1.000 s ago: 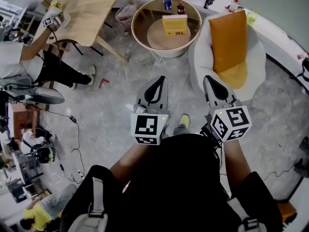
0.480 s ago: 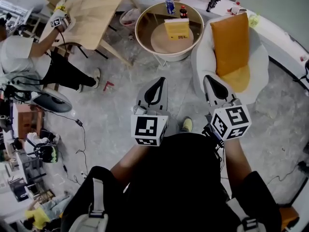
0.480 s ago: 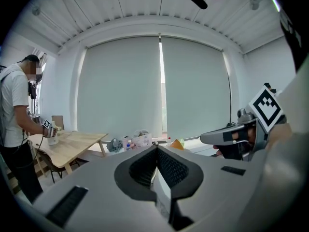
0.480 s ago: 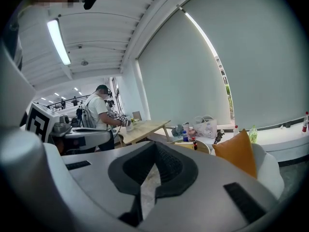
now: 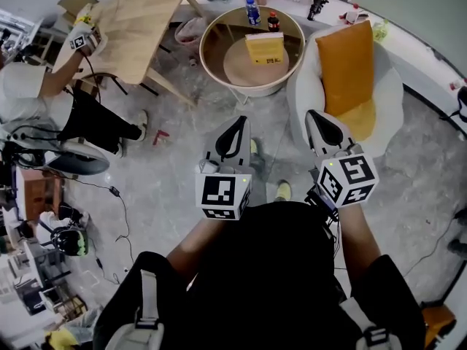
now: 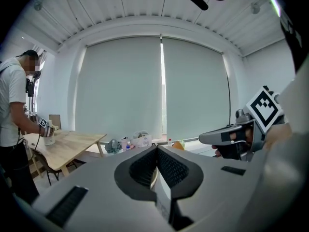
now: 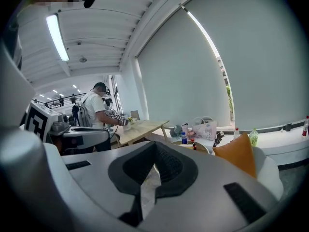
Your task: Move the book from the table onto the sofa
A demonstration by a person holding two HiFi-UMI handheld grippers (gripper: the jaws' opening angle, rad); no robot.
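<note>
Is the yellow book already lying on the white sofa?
No, the yellow book lies on the round table, and the white sofa beside it holds only an orange cushion.

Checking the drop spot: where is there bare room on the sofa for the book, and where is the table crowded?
The white sofa has a bare orange seat patch between its arms, in front of the upright orange cushion. On the round table, the near half around the yellow book is bare; a blue bottle and a dark bottle crowd the far rim.
</note>
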